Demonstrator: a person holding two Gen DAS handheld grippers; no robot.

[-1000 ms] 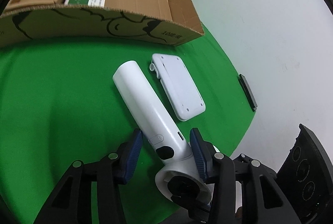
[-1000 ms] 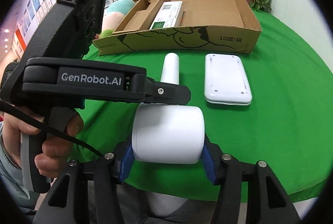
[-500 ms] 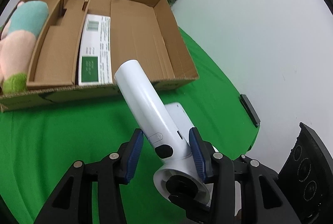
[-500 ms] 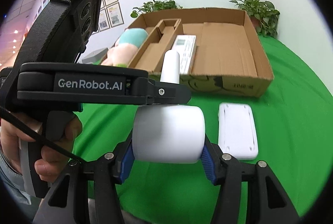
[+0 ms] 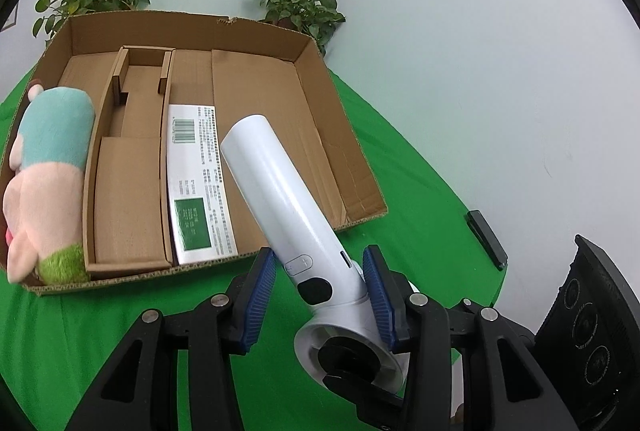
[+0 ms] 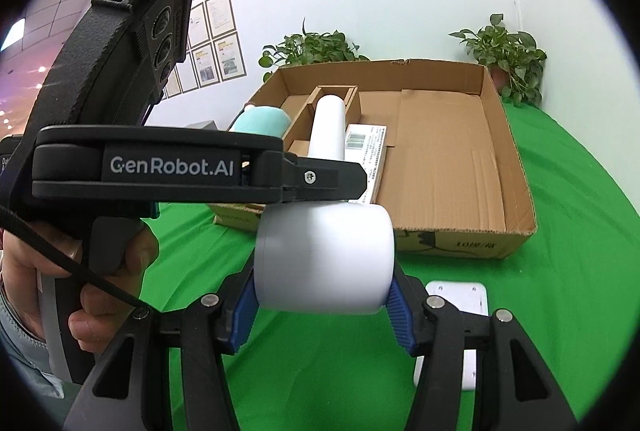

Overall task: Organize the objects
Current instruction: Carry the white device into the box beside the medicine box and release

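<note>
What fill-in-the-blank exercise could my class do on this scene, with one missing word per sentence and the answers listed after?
1. The white handheld device is gripped by ____ grippers at once, the left gripper at its neck and the right gripper on its round head.
2. The plush toy lies at the ____ end of the cardboard box in the left wrist view.
3. The table is covered by a ____ cloth.
4. The flat white case lies ____ the box.

Answers: both; left; green; outside
</note>
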